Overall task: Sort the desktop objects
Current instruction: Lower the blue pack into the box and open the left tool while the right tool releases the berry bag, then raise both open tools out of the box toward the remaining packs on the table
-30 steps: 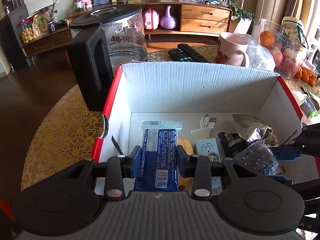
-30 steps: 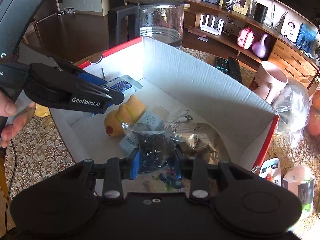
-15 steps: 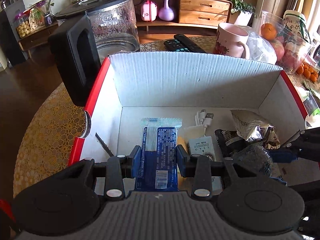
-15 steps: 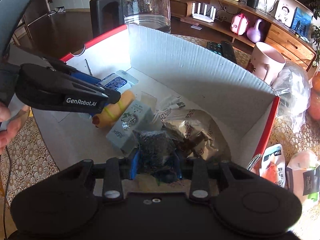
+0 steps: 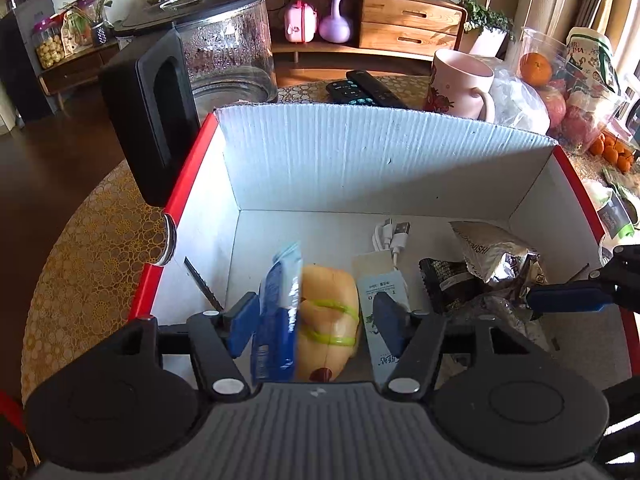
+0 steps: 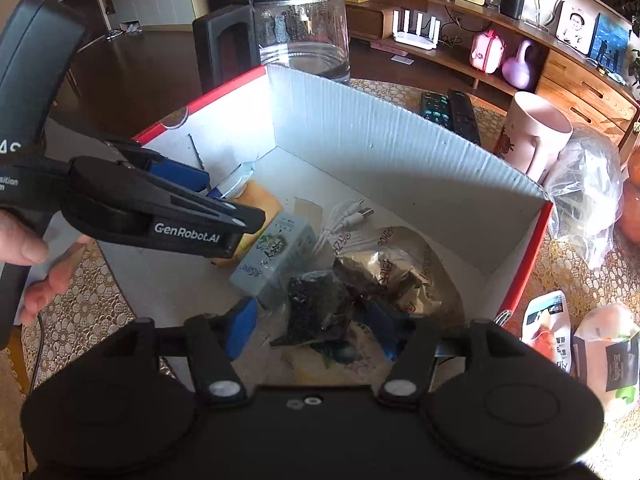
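Both grippers hang inside the box [image 5: 384,160]. The left gripper [image 5: 316,322] is opening, its fingers apart from the tilted blue packet [image 5: 276,312]. The right gripper [image 6: 310,326] is opening around the dark packet [image 6: 316,304], seemingly released. The box walls crowd both sides.

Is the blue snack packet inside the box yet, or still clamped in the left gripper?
Inside the box, not clamped: the blue snack packet is tipped on edge against the yellow toy, between the left gripper's opening jaws.
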A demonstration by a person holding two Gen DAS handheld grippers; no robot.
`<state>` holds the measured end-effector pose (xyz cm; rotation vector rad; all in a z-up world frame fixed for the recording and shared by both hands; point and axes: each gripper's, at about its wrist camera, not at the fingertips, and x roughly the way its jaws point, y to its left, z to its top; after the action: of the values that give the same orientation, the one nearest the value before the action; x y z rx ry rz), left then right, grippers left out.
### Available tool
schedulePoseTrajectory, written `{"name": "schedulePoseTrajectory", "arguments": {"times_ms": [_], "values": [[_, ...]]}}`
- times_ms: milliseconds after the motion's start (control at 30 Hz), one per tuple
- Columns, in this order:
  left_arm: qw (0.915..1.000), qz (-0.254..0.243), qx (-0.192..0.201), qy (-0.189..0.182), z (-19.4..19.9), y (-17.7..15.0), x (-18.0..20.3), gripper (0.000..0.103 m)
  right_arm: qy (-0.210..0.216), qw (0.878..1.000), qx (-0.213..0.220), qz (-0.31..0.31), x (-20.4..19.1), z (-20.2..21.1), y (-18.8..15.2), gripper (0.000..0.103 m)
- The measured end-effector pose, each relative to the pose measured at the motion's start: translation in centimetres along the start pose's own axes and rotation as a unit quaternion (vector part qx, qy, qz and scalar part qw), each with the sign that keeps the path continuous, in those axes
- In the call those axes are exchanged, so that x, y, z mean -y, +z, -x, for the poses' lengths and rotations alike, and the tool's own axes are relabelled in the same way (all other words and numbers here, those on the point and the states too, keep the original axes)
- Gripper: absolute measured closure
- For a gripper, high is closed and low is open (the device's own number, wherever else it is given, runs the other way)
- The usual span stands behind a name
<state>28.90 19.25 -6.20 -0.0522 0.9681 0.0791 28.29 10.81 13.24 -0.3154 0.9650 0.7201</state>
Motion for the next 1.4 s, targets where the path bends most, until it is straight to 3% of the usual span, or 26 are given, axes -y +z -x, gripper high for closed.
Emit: {"name": "schedulePoseTrajectory", "arguments": {"times_ms": [267,500,1233,1333,1400], "values": [[0.9998,0.013,0.012,-0.002,1.3,0.1,-0.1,0.032,0.009,1.0,0.017,0.005,0.1,1.9,-0.5,0.039],[0.9997,0.013,0.018,-0.002,2.5,-0.1,0.3,0.028,0.027,0.998,0.056,0.015,0.4,4.8,-1.2,0.03],[0.9994,0.027,0.019,-0.004,5.4,-2.0,1.7,0.017,0.034,0.992,0.123,-0.015,2.8,14.2,-6.0,0.027],[0.9995,0.022,0.021,-0.008,5.8,-2.5,2.4,0.014,0.028,0.992,0.125,-0.021,3.6,15.3,-7.1,0.027],[0.9994,0.021,0.025,-0.009,6.1,-2.8,2.7,0.003,0.021,0.991,0.127,-0.024,4.0,15.9,-7.8,0.027]]}}
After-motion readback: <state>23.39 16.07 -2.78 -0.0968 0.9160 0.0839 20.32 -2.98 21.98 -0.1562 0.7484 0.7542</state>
